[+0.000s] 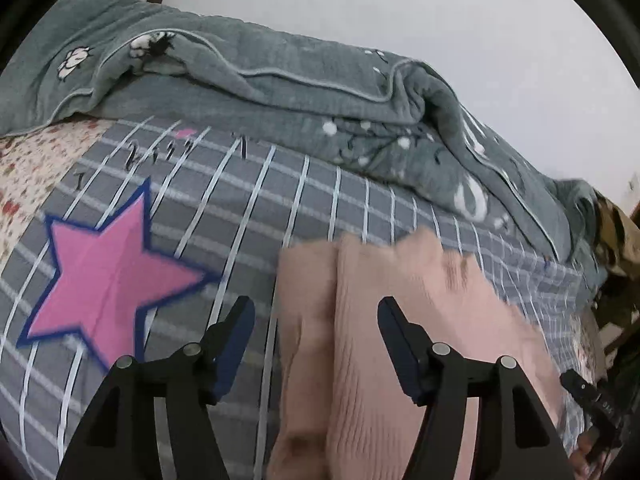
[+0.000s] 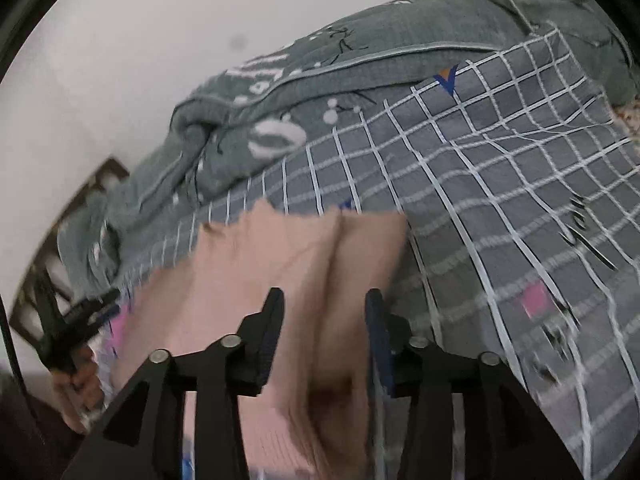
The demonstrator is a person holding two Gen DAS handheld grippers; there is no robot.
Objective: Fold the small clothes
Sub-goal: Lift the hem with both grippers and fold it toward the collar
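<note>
Nearest the lens, the left gripper point(image 1: 316, 308) stands with its jaws parted over a pink ribbed garment point(image 1: 400, 320); cloth lies in the gap, and neither pad presses it. The right gripper point(image 2: 325, 298) likewise has its jaws apart, straddling a lengthwise crease of the same garment point(image 2: 280, 264) without clamping it. The garment lies on a grey checked bedsheet point(image 1: 248, 208), partly blurred. Beside it, to the left in the left wrist view, the sheet bears a pink star point(image 1: 104, 272) with a dark blue outline. In the right wrist view the other gripper and a hand point(image 2: 76, 380) holding it appear at the left edge. Beyond the garment, a rumpled grey-green quilt point(image 1: 248, 80) with white motifs runs along the bed's far side. A floral cloth point(image 1: 36, 168) shows at the sheet's left margin. Farthest back stands a pale wall point(image 1: 400, 8).
</note>
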